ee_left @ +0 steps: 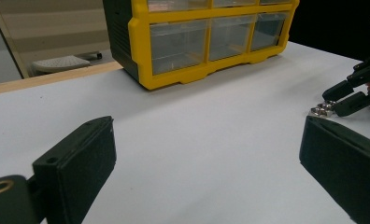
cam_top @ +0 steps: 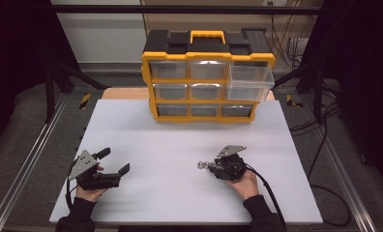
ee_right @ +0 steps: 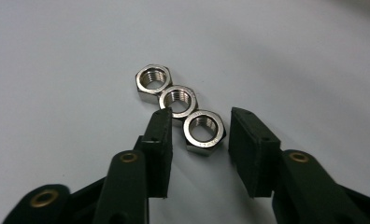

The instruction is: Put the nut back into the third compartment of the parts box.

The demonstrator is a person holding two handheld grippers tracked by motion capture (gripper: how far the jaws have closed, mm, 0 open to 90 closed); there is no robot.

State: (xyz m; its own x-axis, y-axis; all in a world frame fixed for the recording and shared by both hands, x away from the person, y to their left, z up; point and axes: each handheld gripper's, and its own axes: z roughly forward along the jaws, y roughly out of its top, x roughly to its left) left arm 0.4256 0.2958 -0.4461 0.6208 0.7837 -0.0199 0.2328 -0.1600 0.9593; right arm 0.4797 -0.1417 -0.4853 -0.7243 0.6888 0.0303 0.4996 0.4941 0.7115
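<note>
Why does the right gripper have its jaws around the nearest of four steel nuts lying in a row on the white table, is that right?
Not quite: the right gripper view shows three nuts, not four. The right gripper does bracket the nearest one, jaws not yet closed, on the white table.

Three shiny steel hex nuts (ee_right: 176, 101) lie in a touching row on the white table (cam_top: 180, 140). One yellow-and-black plastic organiser cabinet (cam_top: 206, 53) holds nine clear drawers, one of them, the top right drawer (cam_top: 250, 81), pulled out. Two black two-jaw tools: left tool (cam_top: 114, 162), right tool (cam_top: 210, 166).
</note>
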